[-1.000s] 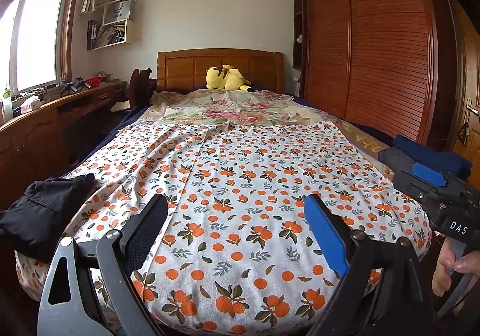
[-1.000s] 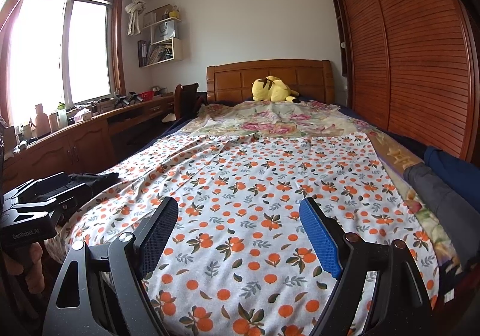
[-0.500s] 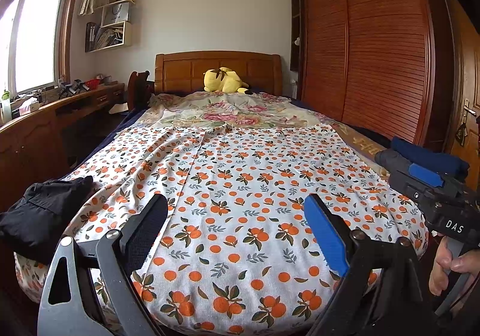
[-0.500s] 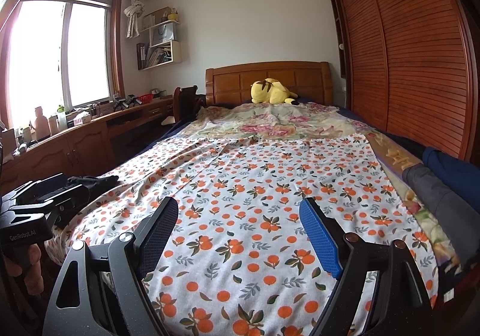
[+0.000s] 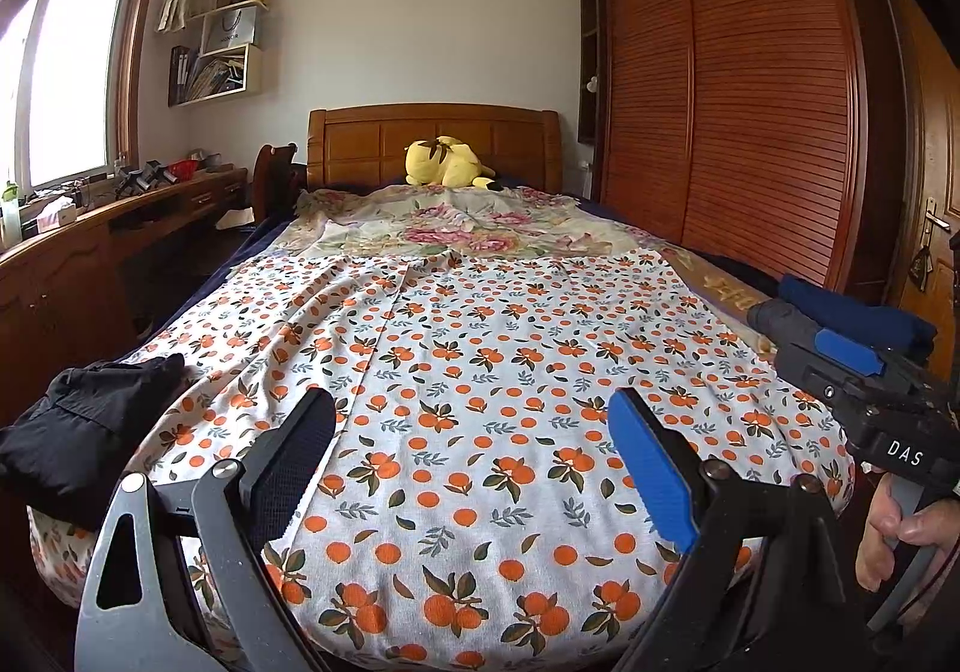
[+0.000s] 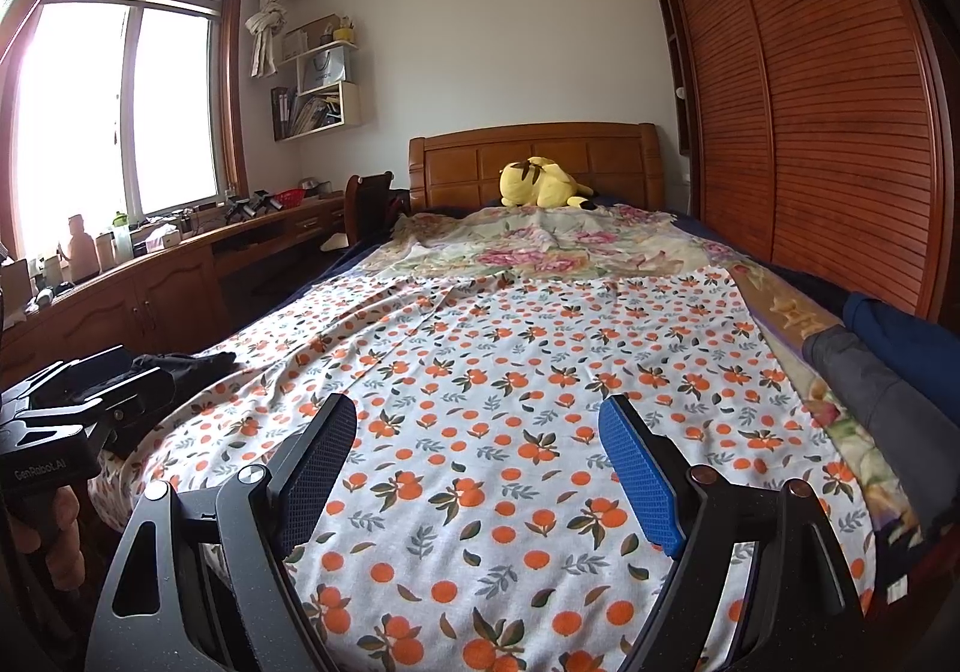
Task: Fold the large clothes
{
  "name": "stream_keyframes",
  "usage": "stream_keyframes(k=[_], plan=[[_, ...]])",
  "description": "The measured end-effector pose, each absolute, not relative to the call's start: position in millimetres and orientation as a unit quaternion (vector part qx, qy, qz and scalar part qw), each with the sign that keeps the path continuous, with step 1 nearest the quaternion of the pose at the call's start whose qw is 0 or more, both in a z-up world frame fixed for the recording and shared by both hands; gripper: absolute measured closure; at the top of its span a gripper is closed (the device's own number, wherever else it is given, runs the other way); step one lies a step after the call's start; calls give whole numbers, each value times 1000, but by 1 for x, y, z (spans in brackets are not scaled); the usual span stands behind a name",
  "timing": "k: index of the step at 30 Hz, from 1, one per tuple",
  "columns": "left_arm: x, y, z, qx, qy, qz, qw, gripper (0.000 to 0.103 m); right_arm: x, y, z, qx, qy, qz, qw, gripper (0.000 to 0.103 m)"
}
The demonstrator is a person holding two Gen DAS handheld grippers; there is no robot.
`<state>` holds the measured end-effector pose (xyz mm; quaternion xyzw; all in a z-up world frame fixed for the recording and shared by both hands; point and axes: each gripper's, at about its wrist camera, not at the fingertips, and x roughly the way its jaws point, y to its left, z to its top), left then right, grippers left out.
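While both grippers, left (image 5: pixel 471 468) and right (image 6: pixel 477 471), hover with fingers spread and empty at the bed's foot, the orange-print cloth (image 5: pixel 480 372) lies spread flat over the bed (image 6: pixel 780 306). Judged stage is ambiguous: laid out for folding, or between folds; black garment (image 5: pixel 78 432) sits at the bed's left edge.

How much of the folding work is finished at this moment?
The orange-print cloth lies spread flat over the bed, unfolded. Folded-looking dark clothes sit at the right edge; a black garment lies crumpled at the left. Left gripper and right gripper are open, holding nothing. The spread cloth remains unfolded.
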<state>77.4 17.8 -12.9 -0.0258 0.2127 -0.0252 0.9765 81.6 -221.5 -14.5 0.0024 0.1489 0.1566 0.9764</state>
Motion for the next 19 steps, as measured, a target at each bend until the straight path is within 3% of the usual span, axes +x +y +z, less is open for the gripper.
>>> stream_keyframes(k=[19], plan=[[79, 14, -11, -25, 215, -27, 976, 11, 82, -221, -15, 3, 148, 156, 977, 19]])
